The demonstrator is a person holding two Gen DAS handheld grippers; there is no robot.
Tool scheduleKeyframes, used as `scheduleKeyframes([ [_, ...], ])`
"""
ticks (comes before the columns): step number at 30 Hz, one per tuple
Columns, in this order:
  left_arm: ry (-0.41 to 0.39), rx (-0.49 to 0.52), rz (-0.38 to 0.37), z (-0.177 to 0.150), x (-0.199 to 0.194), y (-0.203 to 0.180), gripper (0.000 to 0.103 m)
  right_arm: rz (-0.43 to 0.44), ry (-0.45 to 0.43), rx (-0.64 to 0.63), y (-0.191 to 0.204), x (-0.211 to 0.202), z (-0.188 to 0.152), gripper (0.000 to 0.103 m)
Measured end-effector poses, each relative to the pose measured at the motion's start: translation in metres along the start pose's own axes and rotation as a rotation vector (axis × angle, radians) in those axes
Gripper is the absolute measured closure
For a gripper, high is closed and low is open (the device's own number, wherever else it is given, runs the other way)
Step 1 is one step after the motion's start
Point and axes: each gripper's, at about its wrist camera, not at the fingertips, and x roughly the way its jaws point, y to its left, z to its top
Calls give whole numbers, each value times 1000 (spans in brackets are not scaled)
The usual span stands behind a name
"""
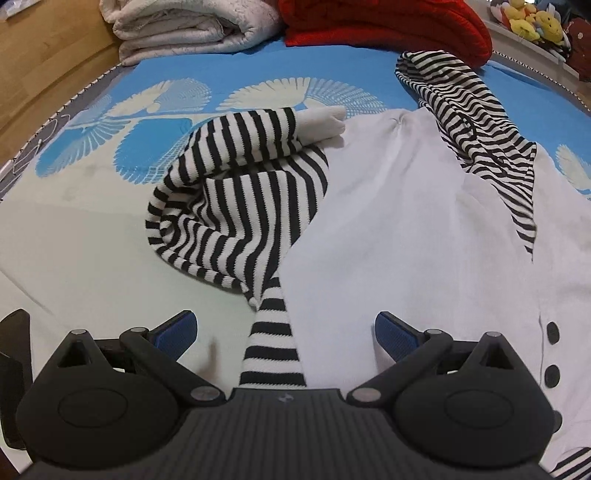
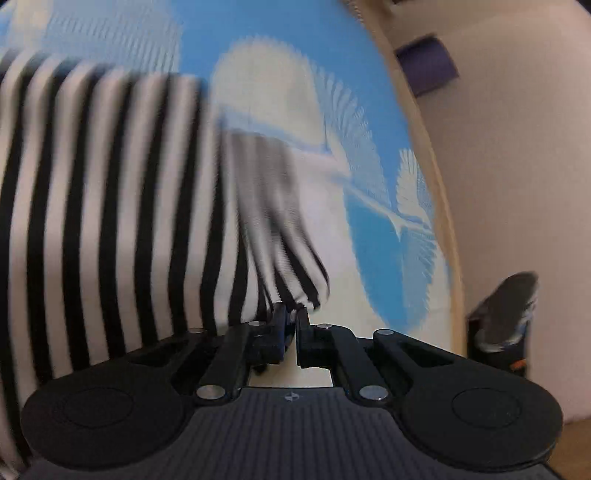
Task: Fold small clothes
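Note:
A small white cardigan (image 1: pixel 406 221) with black buttons (image 1: pixel 552 330) lies spread on the blue patterned bedsheet (image 1: pixel 258 70). Its black-and-white striped sleeve (image 1: pixel 236 206) is bunched up at the left, white cuff on top. A second striped part (image 1: pixel 472 122) drapes over the far right of the garment. My left gripper (image 1: pixel 284 321) hovers open low over the near edge; a striped band (image 1: pixel 273 354) runs between its blue pads (image 1: pixel 391 328) without touching them. In the blurred right wrist view, my right gripper (image 2: pixel 291 310) is shut on an edge of the striped fabric (image 2: pixel 110 203).
A folded white quilt (image 1: pixel 184 29) and a red blanket (image 1: pixel 388 26) lie at the head of the bed. Plush toys (image 1: pixel 532 22) sit on a ledge at the far right. The wooden bed frame (image 1: pixel 44 55) runs along the left. A dark object (image 2: pixel 509 314) stands beside the bed.

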Motion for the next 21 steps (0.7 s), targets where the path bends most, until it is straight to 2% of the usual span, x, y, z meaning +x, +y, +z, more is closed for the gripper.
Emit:
scheduleKeyframes([
  [3, 0, -20, 12, -1, -1, 6, 0, -65, 20, -138, 9, -7, -21, 81],
  [4, -2, -33, 18, -1, -2, 9, 0, -74, 0, -135, 6, -16, -23, 68],
  [5, -5, -46, 22, -1, -3, 12, 0, -87, -29, -113, 2, -26, -24, 53],
  [7, -12, -81, 23, 1, -5, 20, 0, -99, -129, -60, -2, -57, -27, 42],
  [9, -15, -116, 20, 2, -7, 27, 0, -56, -236, -21, 0, -98, -37, 39],
  [10, -17, -140, 17, 3, -8, 31, 0, 0, -290, -1, 3, -121, -45, 38],
  [13, -24, -183, 6, 5, -11, 40, 0, 260, -431, 52, 23, -194, -80, 32],
  [15, -39, -180, 20, 4, -14, 42, 0, 432, -483, 113, 39, -237, -110, 28],
  [17, -77, -143, 51, 4, -18, 43, 0, 574, -498, 155, 57, -265, -135, 28],
  [19, -118, -88, 74, 6, -22, 43, 0, 686, -476, 187, 81, -287, -155, 28],
  [21, -156, -20, 74, 14, -23, 42, 0, 744, -467, 161, 96, -296, -161, 28],
])
